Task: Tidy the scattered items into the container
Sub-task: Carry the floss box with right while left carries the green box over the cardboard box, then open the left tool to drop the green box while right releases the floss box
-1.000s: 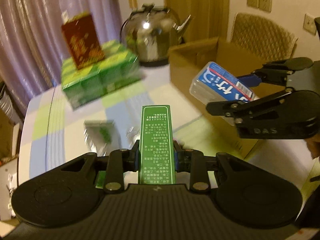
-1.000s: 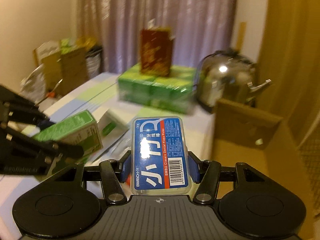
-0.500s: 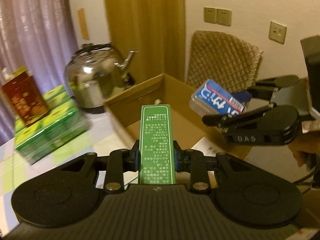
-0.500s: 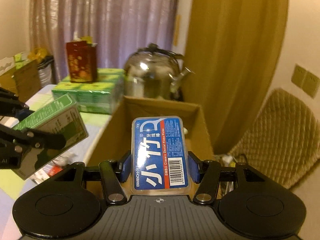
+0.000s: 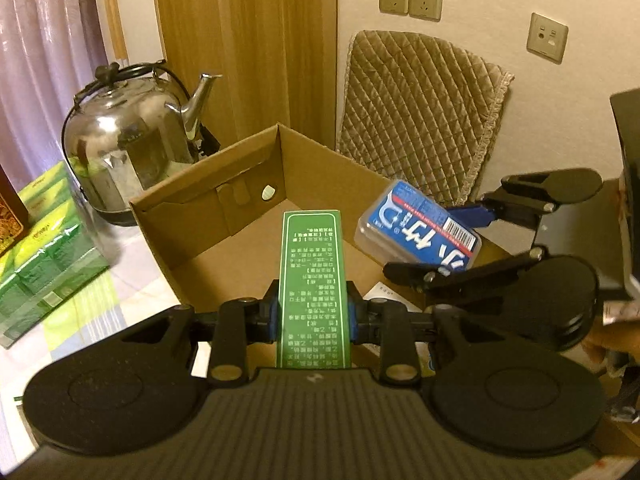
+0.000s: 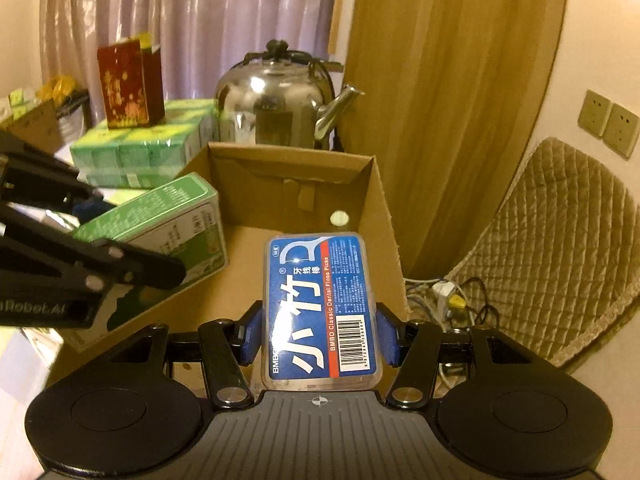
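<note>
Two loads hang over the open brown cardboard box (image 5: 248,216) on the checked worktop (image 5: 100,300). The left hand-held gripper (image 5: 312,316) pinches a tall green printed carton (image 5: 312,280) by its narrow sides, its far end reaching over the box floor at about 12 o'clock in the left wrist view. The right hand-held gripper (image 6: 319,340) clamps a blue-labelled clear plastic case of dental floss picks (image 6: 320,304) between its blue pads (image 6: 387,340); from the left wrist it shows at 3 o'clock, above the box's right-hand wall.

Both items appear ready to drop, and the likely trouble is crowding: the two tools sit near each other over one opening, so a careless release could knock carton against case. The floss case rides close to the box's right edge and might tip outside if let go there. The shiny steel kettle (image 6: 276,100) at 12 o'clock behind the box and the stacked green packs (image 6: 140,148) at 10 o'clock stand close to the box.
</note>
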A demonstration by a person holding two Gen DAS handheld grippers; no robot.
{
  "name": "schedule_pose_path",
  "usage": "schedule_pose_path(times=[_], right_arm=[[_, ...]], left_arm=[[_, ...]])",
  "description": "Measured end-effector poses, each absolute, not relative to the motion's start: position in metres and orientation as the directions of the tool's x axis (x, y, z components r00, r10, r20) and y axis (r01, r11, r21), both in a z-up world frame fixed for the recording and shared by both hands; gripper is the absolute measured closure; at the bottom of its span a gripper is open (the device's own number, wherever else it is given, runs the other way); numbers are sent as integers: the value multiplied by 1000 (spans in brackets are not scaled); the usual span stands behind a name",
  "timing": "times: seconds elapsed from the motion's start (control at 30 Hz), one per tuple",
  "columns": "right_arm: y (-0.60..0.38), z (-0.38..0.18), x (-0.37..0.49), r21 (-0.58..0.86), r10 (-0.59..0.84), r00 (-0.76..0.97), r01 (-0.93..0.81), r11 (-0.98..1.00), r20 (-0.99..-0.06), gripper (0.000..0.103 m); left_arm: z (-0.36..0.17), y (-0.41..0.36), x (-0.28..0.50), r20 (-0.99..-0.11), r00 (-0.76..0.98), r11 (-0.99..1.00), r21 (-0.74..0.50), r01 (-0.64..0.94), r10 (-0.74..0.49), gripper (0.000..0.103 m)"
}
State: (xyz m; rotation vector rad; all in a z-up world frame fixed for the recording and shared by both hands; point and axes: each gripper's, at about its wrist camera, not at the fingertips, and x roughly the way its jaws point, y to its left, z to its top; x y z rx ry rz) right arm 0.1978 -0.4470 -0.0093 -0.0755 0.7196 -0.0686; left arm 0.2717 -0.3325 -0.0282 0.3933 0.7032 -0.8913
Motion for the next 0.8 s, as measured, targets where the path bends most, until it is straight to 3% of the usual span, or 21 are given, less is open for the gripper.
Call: schedule_pose_path(times=[0.8], right_arm=[[-451,-42,216,-90,-81,707,25,996,-702,50]], left_arm=[[-56,-350,287,-714,447,631,10,776,-539,78]])
